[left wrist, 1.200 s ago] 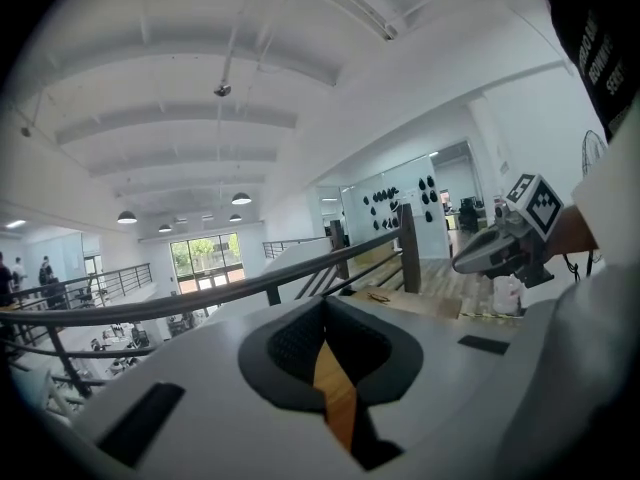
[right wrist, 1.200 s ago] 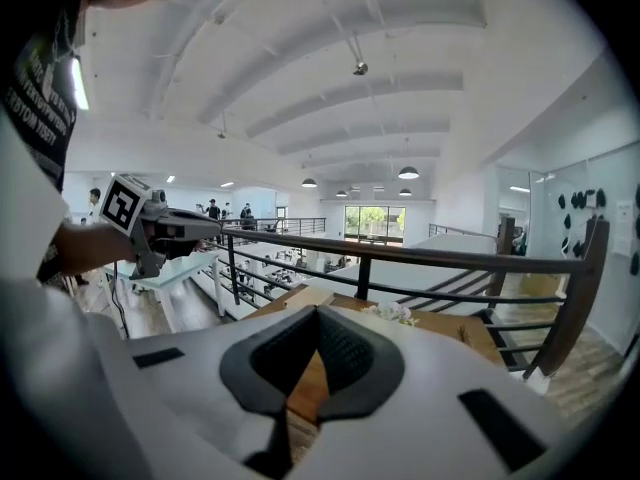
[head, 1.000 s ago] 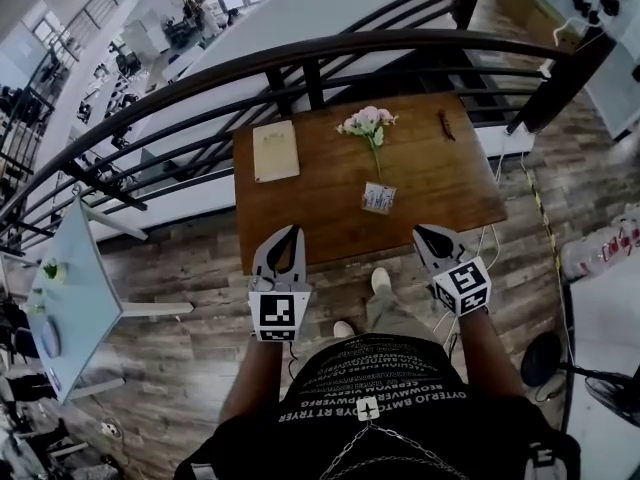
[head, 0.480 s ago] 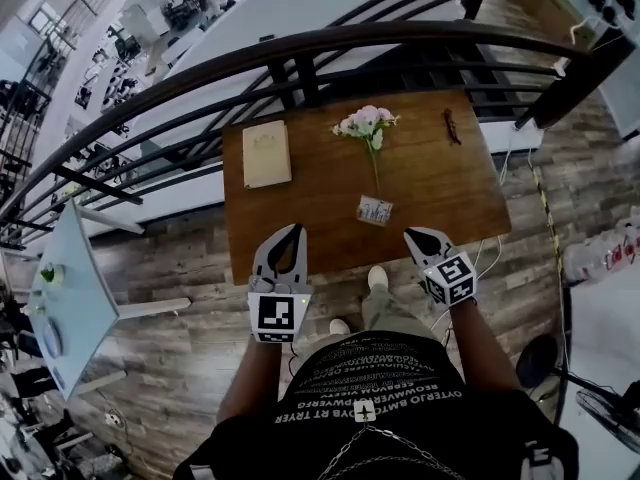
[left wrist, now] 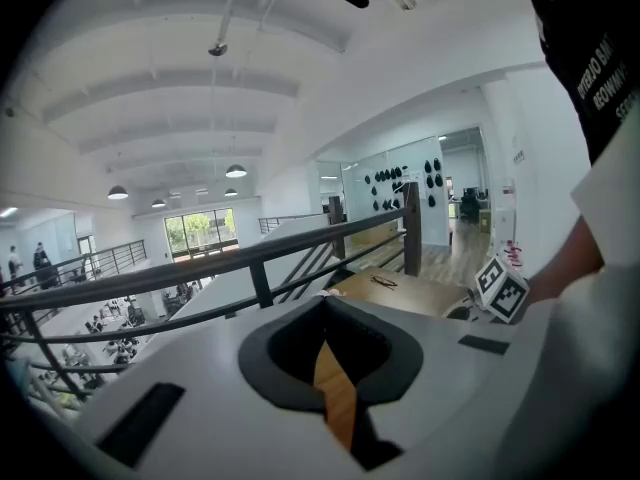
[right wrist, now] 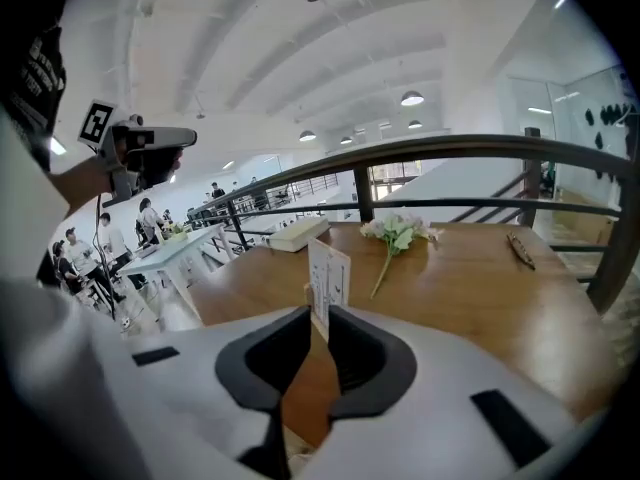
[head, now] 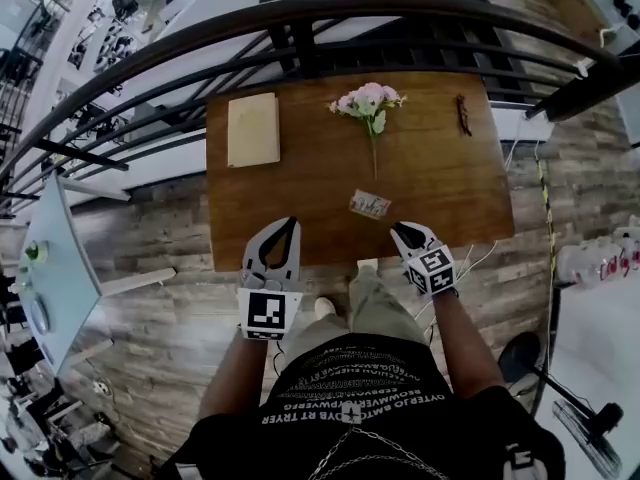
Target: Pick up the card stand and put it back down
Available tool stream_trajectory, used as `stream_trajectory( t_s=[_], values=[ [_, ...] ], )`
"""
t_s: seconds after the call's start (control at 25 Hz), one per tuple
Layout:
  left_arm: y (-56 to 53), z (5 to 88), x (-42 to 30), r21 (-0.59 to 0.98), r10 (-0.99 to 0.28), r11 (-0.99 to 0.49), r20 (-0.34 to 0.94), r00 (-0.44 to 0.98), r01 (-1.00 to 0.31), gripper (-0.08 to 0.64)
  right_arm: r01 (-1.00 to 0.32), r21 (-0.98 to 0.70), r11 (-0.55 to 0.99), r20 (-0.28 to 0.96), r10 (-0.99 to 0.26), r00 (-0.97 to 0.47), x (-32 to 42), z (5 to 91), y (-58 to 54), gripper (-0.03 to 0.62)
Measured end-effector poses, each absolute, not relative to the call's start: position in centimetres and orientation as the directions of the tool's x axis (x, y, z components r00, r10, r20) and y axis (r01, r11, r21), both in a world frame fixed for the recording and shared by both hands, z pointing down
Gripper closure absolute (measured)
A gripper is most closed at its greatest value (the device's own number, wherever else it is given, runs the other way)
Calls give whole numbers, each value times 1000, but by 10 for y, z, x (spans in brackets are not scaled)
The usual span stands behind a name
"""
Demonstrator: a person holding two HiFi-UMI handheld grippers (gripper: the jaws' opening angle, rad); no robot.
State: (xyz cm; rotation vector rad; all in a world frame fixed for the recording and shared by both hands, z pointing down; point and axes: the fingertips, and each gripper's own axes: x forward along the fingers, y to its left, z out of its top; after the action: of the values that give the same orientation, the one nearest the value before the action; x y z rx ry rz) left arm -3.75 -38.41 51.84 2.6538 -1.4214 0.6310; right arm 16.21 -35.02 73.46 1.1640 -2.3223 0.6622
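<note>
The card stand [head: 370, 204], a small white printed card, stands upright on the brown table [head: 450, 188] near its front edge. My right gripper [head: 400, 230] hovers at that edge, a short way in front of and to the right of the stand. In the right gripper view the card stand [right wrist: 329, 273] rises just beyond my right gripper [right wrist: 316, 313]. The jaws are opening with a narrow gap, and nothing is between them. My left gripper [head: 288, 224] is over the front edge further left, its tips [left wrist: 323, 300] together and empty.
A cream book [head: 252, 128] lies at the back left of the table. A sprig of pink flowers [head: 368, 100] lies at the back middle, and a small dark object [head: 462, 113] at the back right. A dark metal railing [head: 300, 13] runs behind the table.
My right gripper has moved left, closer to the card stand, and its jaws have parted slightly. The head view has shifted. The left gripper has kept its place at the table's edge.
</note>
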Motion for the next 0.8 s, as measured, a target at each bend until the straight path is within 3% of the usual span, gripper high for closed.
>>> stream_trajectory(
  t_s=[0.48, 0.8],
  values=[
    [-389, 571, -42, -135, -751, -572, 484, 450, -809, 540, -800, -276, 532, 620, -537, -572, 149, 828, -380, 393],
    [-376, 591, -63, -128, -734, -552, 542, 408, -824, 540, -809, -267, 523, 601, -567, -564, 130, 838, -414, 372]
  ],
)
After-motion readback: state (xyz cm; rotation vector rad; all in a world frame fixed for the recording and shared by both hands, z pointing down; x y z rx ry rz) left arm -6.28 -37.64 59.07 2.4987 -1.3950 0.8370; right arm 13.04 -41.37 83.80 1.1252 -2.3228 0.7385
